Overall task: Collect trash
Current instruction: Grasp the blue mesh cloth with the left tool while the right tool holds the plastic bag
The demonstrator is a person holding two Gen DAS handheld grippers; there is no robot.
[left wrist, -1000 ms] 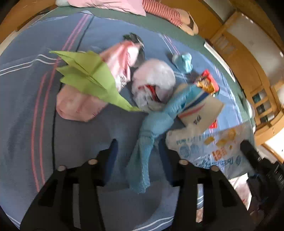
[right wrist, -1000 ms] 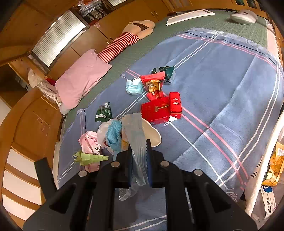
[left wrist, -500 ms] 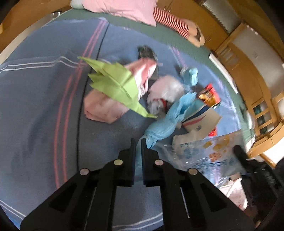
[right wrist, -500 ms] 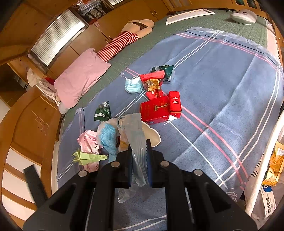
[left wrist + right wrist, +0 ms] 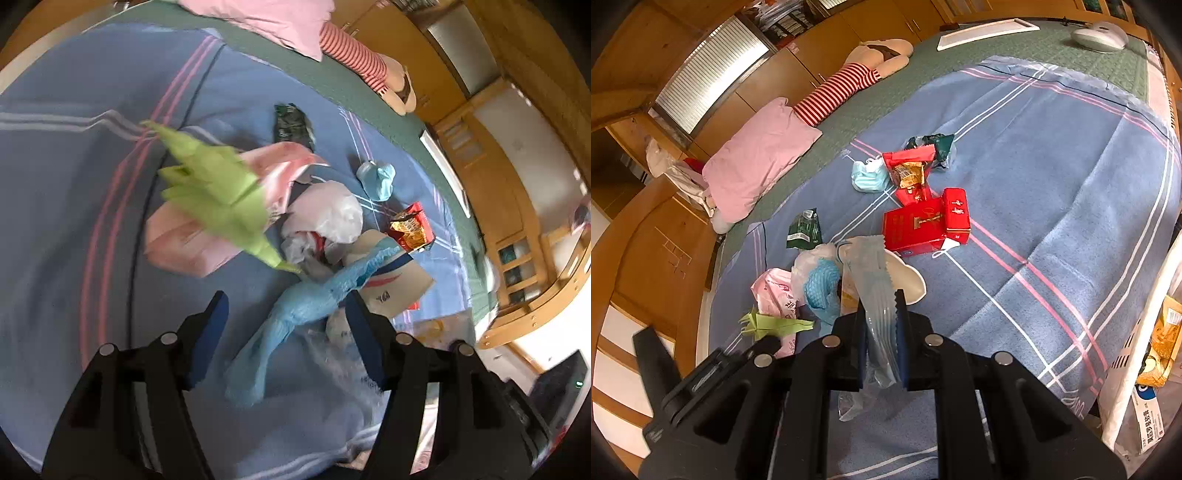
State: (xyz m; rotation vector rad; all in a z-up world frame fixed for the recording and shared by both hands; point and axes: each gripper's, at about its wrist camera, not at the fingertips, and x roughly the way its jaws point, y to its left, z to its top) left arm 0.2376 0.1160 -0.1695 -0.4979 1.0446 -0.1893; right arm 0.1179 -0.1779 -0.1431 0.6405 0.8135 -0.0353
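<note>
My left gripper [image 5: 286, 299] is low over the blue blanket and its jaws are opening. A crumpled blue foam net [image 5: 306, 299] lies between them, and the pads do not press on it. Just beyond it sit a green folded paper [image 5: 218, 192], a pink packet [image 5: 184, 240], a white plastic bag [image 5: 328, 214] and a printed paper sleeve [image 5: 391, 284]. My right gripper [image 5: 881, 306] is shut on a clear plastic bag [image 5: 873, 280], which stands up between its fingers. The blue net [image 5: 822, 286] and the green paper [image 5: 775, 325] lie just ahead of it, to the left.
More litter lies on the blanket [image 5: 1052, 184]: red boxes [image 5: 927, 221], a red snack packet [image 5: 908, 166], a blue face mask [image 5: 868, 175] and a dark green wrapper [image 5: 805, 230]. A pink pillow [image 5: 757, 155] and a striped doll [image 5: 842, 85] lie at the far edge. Wooden cabinets surround the bed.
The left gripper went from half open to shut, and now stands wide with the blue net lying between its jaws. It has also shifted and rolled slightly. The right gripper has not moved.
</note>
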